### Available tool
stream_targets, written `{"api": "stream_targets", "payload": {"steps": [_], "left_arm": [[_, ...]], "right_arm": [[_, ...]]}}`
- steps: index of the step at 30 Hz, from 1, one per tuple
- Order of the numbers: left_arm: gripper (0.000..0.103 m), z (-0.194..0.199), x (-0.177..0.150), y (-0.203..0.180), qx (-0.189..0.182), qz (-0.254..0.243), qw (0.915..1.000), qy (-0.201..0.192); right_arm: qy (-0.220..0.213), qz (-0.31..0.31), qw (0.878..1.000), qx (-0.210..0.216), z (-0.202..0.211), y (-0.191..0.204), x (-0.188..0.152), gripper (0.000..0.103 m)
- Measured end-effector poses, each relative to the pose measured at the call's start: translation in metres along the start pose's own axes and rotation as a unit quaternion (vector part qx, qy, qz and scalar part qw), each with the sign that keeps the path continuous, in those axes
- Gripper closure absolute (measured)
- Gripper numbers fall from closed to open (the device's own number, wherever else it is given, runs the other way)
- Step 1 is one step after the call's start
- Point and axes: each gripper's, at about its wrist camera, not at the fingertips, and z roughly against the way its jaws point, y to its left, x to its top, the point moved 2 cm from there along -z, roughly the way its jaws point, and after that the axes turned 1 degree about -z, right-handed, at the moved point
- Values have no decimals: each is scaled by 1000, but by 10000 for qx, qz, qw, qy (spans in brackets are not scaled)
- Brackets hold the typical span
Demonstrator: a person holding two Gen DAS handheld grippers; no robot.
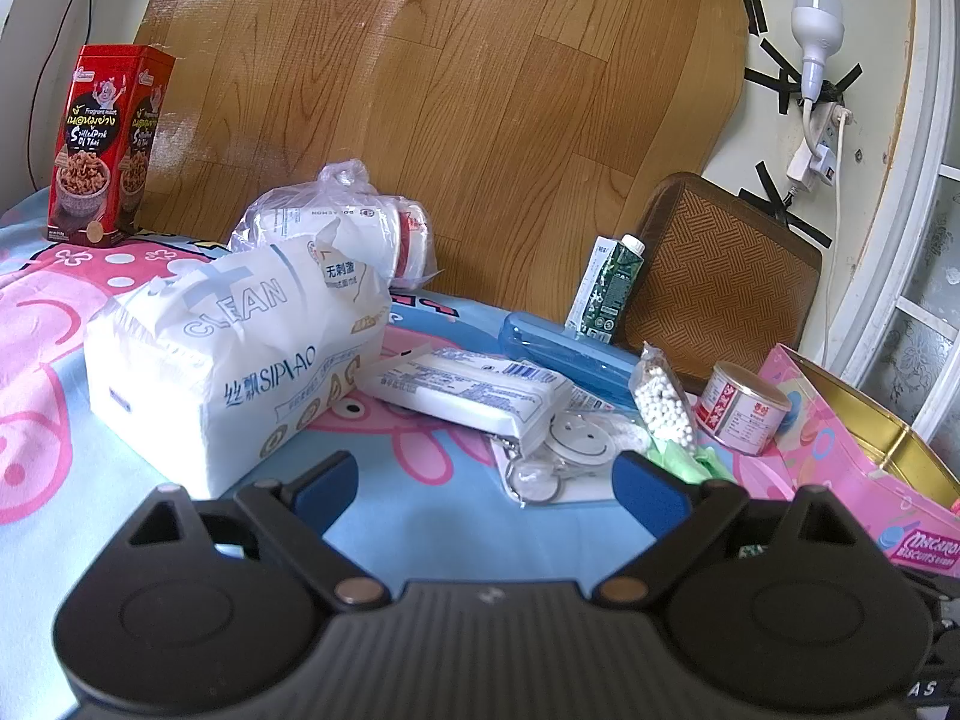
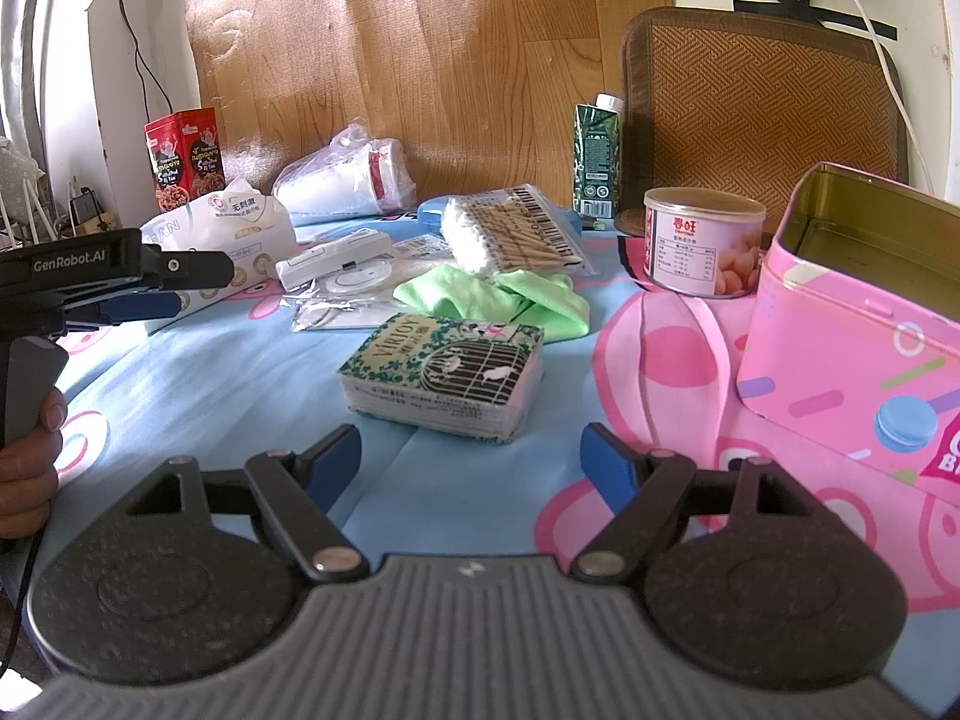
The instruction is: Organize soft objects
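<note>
A large white tissue pack [image 1: 234, 360] lies left of centre in the left wrist view, with a flat wipes packet [image 1: 468, 387] beside it and a bag of paper cups [image 1: 342, 228] behind. My left gripper [image 1: 489, 492] stands open and empty just short of them. In the right wrist view a green-patterned tissue pack [image 2: 444, 375] lies straight ahead of my open, empty right gripper [image 2: 471, 465]. A green cloth [image 2: 492, 294] and a bag of cotton swabs [image 2: 510, 228] lie beyond it. The left gripper [image 2: 141, 303] shows at that view's left edge, held by a hand.
An open pink biscuit tin [image 2: 840, 324] stands at the right, a small can [image 2: 702, 243] and a green carton [image 2: 594, 165] behind it. A red snack box [image 1: 108, 144] stands far left. A blue case [image 1: 564, 351], a bag of white beads [image 1: 663, 402] and a woven cushion [image 1: 720, 282] are nearby.
</note>
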Motion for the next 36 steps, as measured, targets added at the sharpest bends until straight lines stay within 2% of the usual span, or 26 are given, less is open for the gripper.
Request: {"api": "stream_targets", "payload": {"steps": [22, 27, 30, 33, 36], "left_arm": [[8, -1, -1, -4, -14, 10, 10000, 44], [12, 1, 2, -11, -323, 58, 9993, 194], [13, -1, 7, -28, -865, 77, 9952, 443], [16, -17, 7, -55, -1136, -141, 9894, 888], [37, -48, 0, -73, -1286, -99, 9792, 1566]], "right_arm": [[13, 17, 10000, 4, -2, 2, 0, 21], [-6, -14, 10000, 24, 0, 0, 1, 21], [-2, -53, 10000, 81, -2, -3, 4, 21], [50, 143, 9999, 50, -10, 1, 9, 21], [202, 405, 9990, 49, -23, 6, 14, 21]]}}
